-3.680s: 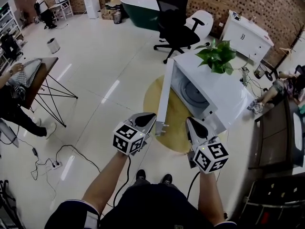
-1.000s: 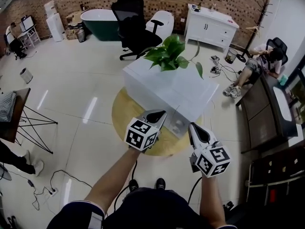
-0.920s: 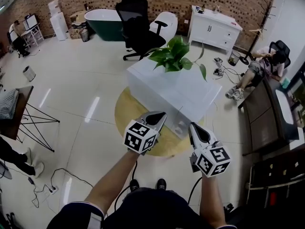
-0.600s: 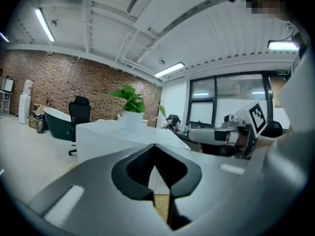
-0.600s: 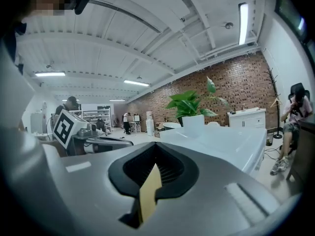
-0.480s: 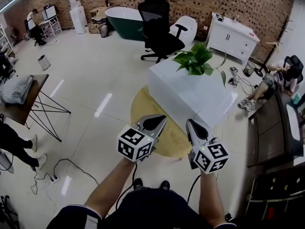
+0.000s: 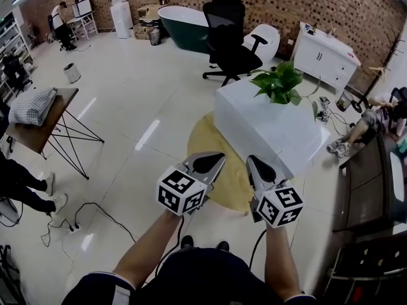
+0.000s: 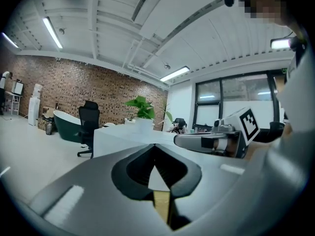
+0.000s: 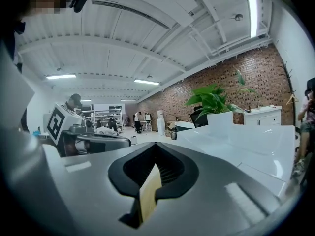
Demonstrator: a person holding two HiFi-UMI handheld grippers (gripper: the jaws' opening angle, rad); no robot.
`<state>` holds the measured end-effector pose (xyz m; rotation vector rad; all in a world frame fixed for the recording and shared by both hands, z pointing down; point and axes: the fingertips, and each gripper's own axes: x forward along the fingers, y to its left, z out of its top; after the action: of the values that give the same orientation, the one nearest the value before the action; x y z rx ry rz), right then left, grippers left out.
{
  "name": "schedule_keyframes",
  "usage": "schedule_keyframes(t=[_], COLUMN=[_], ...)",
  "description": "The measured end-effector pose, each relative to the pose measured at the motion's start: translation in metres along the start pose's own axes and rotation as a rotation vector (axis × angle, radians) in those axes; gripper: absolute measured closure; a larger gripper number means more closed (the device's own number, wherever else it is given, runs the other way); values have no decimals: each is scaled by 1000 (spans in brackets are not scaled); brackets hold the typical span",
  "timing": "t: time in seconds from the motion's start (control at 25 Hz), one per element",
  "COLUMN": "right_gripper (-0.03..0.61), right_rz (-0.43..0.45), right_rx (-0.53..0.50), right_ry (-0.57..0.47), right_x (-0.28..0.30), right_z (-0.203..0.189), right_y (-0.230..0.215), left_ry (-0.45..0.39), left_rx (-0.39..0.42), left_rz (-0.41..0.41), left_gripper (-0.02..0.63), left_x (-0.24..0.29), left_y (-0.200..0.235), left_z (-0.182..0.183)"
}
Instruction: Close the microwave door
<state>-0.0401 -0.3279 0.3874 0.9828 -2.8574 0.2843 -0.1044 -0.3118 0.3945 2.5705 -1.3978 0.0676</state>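
Microwave (image 7: 270, 129), door flush against its white body, on a round yellow surface (image 7: 206, 142) just ahead of both grippers.
From the left: a wooden side table (image 7: 48, 131) carrying a folded cloth (image 7: 35, 105) stands well apart from the rest. The left gripper (image 7: 215, 159) has its jaws pressed together with nothing between them and hovers over the yellow surface, near the microwave's front. The right gripper (image 7: 251, 162), just beside it, is likewise closed and empty, near the microwave's lower corner. A potted plant (image 7: 280, 86) sits on the microwave's top, and a black office chair (image 7: 230, 33) stands behind.
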Motion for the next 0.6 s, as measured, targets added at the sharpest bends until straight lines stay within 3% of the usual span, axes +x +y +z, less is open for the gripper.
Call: schedule_keyframes(t=[0.6], right_gripper=[578], right_rz=[15], right_rx=[-26], right_ry=[11], right_x=[15], right_z=[-1], right_y=[8], left_ry=[5], left_rx=[-20], left_rz=[-1], left_gripper=[603], left_x=[-4], left_y=[5], left_z=[-5])
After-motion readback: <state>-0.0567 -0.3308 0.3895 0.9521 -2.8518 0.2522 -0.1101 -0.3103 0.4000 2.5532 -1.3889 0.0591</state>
